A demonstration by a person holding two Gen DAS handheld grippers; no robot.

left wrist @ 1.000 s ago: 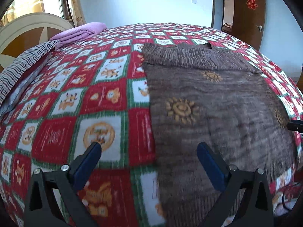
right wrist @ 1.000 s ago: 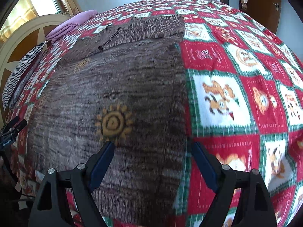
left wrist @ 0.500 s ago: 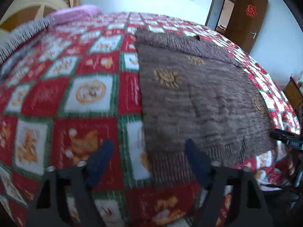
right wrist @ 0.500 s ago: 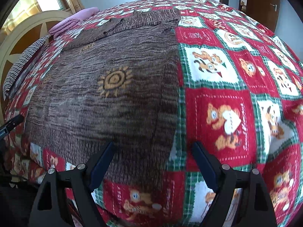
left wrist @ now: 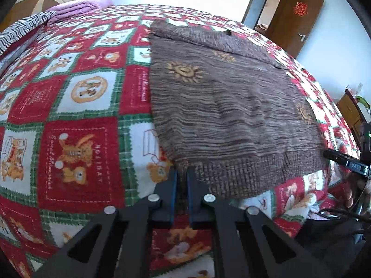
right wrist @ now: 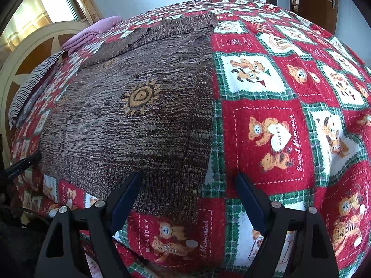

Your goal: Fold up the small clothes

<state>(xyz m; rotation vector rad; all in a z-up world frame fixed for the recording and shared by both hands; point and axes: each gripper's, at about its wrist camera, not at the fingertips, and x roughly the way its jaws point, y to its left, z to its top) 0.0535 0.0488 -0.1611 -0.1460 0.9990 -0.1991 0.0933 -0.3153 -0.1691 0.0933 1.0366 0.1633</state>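
A brown knitted sweater point(left wrist: 231, 106) with orange sun motifs lies flat on a red, white and green patchwork bedspread point(left wrist: 76, 106). Its sleeves are folded across the far end. My left gripper point(left wrist: 182, 173) is shut on the near left corner of the ribbed hem. In the right wrist view the sweater point(right wrist: 139, 115) fills the left half. My right gripper point(right wrist: 187, 183) is open, its jaws astride the near right corner of the hem, just above the cloth.
A pink folded blanket point(left wrist: 81, 7) and a striped cloth point(left wrist: 20, 30) lie at the far left by the headboard point(right wrist: 27, 53). A brown door point(left wrist: 294, 20) stands at the far right. Cables and a black device point(left wrist: 347, 162) hang off the bed's near edge.
Both grippers have drawn back toward the sweater's near hem. The left gripper, open before, has closed on the hem's left corner. The right gripper stays open.
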